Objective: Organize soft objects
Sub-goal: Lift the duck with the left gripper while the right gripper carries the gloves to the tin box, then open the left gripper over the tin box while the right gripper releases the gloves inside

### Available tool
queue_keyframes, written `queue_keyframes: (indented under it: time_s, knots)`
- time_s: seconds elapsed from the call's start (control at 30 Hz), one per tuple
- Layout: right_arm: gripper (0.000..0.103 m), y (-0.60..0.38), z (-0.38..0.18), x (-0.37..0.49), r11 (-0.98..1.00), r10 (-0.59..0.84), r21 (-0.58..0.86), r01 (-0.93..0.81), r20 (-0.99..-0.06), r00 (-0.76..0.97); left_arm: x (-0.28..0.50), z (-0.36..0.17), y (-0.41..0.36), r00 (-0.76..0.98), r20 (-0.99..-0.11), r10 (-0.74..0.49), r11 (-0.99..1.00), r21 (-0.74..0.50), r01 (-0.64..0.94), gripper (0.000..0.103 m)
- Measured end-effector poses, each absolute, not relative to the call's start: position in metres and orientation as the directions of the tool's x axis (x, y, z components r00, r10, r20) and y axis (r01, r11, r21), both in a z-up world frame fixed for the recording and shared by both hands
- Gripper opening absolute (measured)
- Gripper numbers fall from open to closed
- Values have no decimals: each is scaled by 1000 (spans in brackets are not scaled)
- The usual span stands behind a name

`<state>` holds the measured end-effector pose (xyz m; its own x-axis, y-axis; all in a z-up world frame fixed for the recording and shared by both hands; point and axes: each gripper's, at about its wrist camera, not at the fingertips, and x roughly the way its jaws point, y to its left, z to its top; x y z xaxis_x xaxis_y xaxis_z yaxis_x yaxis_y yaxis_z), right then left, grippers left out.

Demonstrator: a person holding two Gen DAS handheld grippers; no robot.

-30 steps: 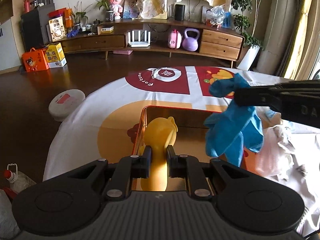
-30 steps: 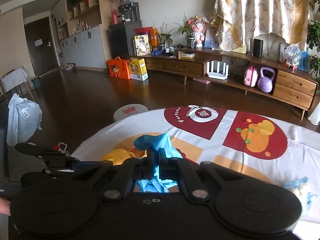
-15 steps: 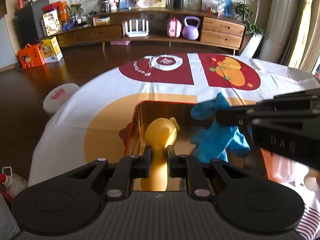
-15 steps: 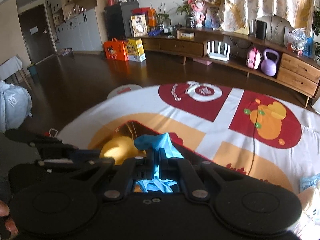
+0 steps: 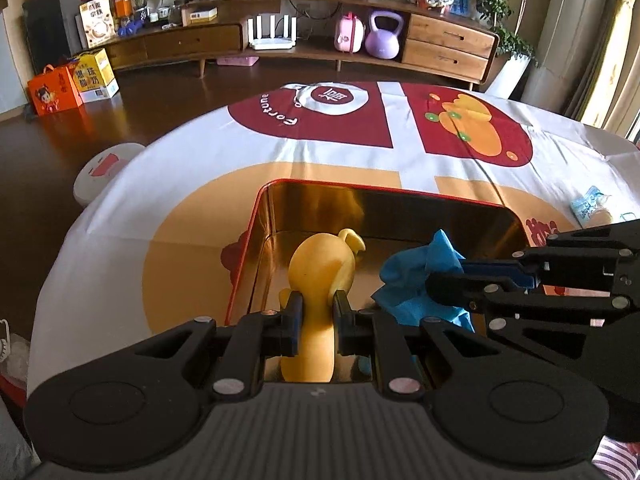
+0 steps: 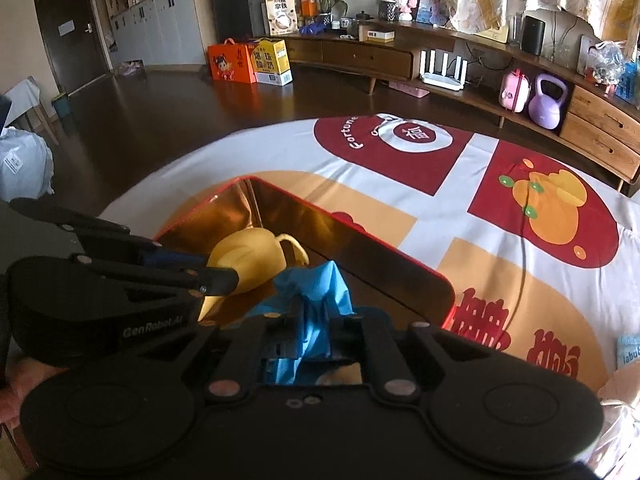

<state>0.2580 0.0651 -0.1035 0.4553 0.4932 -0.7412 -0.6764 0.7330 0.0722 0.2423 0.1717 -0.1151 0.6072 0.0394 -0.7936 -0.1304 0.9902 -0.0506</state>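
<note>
A gold tin box with a red rim lies open on the printed tablecloth. My left gripper is shut on a yellow soft toy and holds it low inside the box. From the right, my right gripper reaches into the same box with a crumpled blue glove. In the right wrist view the blue glove sticks up between the fingers of the right gripper, whose jaws are opening while the pads still touch it. There the yellow toy sits to the left, in the left gripper, above the box.
A small pale-blue packet lies on the cloth to the right of the box. A white round object stands on the floor past the table's left edge. A long wooden cabinet lines the far wall. A hand shows at lower left.
Both grippers have sunk toward the box, so the yellow toy and the blue glove now sit lower inside it. The right gripper's fingers stand slightly wider around the glove.
</note>
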Motion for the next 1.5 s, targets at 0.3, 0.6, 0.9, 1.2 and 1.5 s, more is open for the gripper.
queue_keyframes:
  time_s: [0.3,0.6,0.9,1.2,1.5]
  knots:
    - [18,63,-111,259,746,472,80,-661,-765,439,244,-119,172,596,-802,35,989,-57,-134,15]
    - [37,59,-100,249,730,493,80,-679,-750,441,239,-115,169,594,-803,45,990,-44,-136,18]
    - [52,47,-86,237,721,519,109,-685,-739,429,225,-102,169,621,-783,42,987,-63,-146,19]
    - [64,31,-61,215,709,553,105,-697,-696,458,205,-78,166,673,-739,36,984,-92,-153,53]
    - [84,5,-36,188,724,564,100,-682,-655,502,178,-54,150,717,-696,46,989,-68,-129,60]
